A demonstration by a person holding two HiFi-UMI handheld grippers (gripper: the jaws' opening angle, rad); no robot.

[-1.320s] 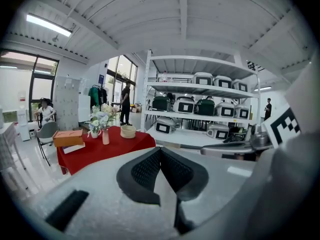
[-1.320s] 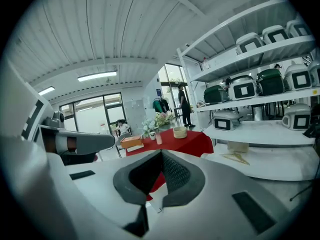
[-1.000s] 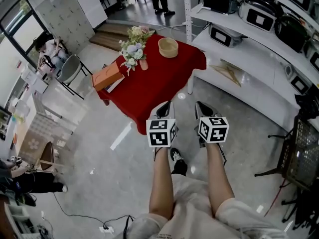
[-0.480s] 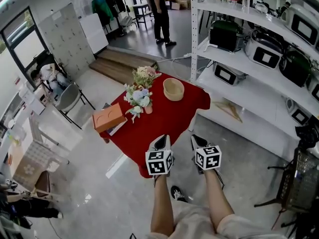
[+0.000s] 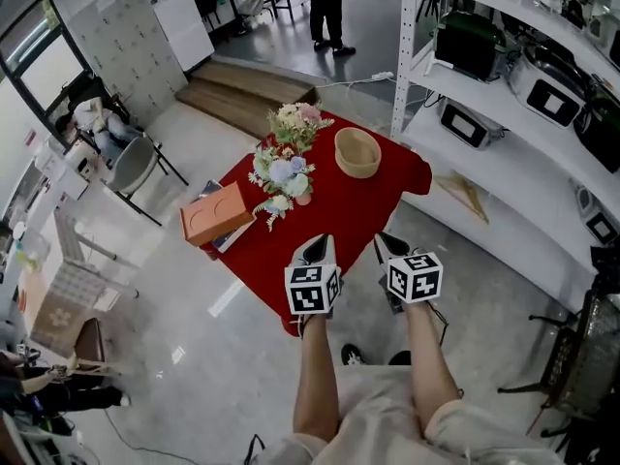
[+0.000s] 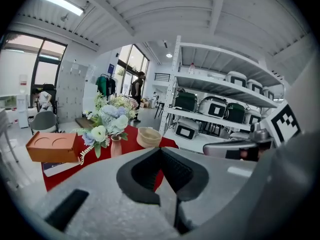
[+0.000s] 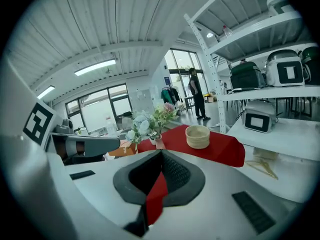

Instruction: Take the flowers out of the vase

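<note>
No readable text, label, brand or number in any view.

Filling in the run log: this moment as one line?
stage: pre-grasp | left gripper: shut, empty | right gripper: shut, empty | flowers: in vase, untouched

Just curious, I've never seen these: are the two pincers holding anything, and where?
Nothing is held. The left gripper and right gripper both have jaws together, empty; the flowers stand in their vase, untouched.
</note>
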